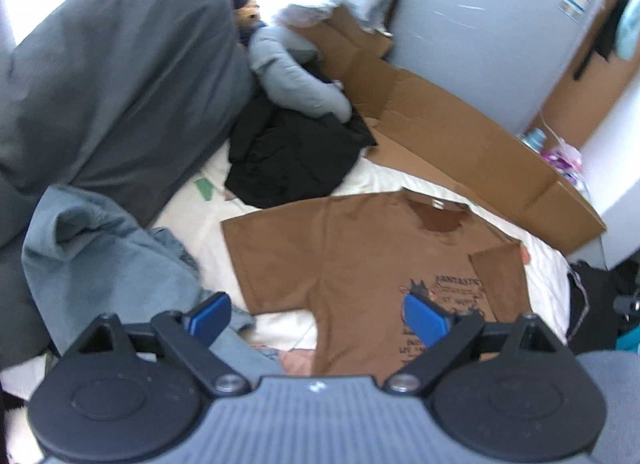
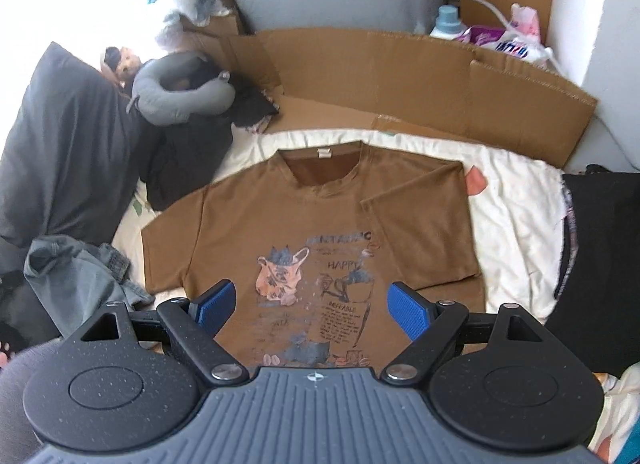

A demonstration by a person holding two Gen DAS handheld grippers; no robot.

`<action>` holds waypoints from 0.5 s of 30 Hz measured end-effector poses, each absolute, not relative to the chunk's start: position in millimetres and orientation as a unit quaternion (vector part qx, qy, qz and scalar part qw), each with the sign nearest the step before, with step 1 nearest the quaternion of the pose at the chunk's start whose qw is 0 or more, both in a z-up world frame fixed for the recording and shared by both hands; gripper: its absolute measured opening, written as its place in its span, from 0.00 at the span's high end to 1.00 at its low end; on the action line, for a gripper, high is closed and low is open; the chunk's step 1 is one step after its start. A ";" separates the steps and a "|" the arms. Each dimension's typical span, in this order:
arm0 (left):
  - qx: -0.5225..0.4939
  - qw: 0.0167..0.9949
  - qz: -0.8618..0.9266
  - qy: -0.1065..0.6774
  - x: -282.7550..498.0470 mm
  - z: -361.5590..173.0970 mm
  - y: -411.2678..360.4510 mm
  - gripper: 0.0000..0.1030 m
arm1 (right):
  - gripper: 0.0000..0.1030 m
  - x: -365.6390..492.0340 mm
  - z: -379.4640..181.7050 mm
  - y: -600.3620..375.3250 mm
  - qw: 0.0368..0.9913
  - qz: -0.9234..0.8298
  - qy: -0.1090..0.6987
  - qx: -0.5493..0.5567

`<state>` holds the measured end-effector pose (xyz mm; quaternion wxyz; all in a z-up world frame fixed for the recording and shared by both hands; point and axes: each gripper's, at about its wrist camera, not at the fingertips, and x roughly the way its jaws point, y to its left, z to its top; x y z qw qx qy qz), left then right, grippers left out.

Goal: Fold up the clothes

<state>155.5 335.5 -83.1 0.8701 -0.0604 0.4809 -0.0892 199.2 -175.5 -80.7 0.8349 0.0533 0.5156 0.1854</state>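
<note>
The bed [image 2: 516, 200], under its cream sheet, serves as my folding surface, with flattened cardboard [image 2: 400, 76] along its far edge and a dark pillow [image 2: 60, 152] and loose grey clothes [image 2: 76, 276] pushed aside, apparently to keep the middle free. The brown T-shirt [image 2: 248, 216] lies flat, print up, one sleeve [image 2: 424, 224] already folded inward, probably the first fold. My left tongs [image 1: 318, 318] and right tongs [image 2: 312, 304] hover above it, jaws apart and empty.
</note>
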 end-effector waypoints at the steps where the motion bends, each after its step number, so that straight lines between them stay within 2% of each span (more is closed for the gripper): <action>1: -0.065 0.869 -0.087 0.482 156.2 -86.8 338.4 0.10 | 0.15 200.1 -85.9 -172.1 0.834 0.189 0.515 0.055; 8: -0.061 0.867 -0.069 0.489 166.7 -113.5 345.8 0.13 | 0.15 206.6 -127.1 -152.3 0.831 0.197 0.514 0.076; 11: -0.071 0.865 -0.061 0.493 173.4 -129.6 346.6 0.22 | 0.15 206.2 -147.3 -145.2 0.834 0.193 0.512 0.066; 15: -0.087 0.855 -0.064 0.508 183.0 -159.9 345.1 0.25 | 0.15 207.6 -172.8 -144.5 0.834 0.195 0.510 0.077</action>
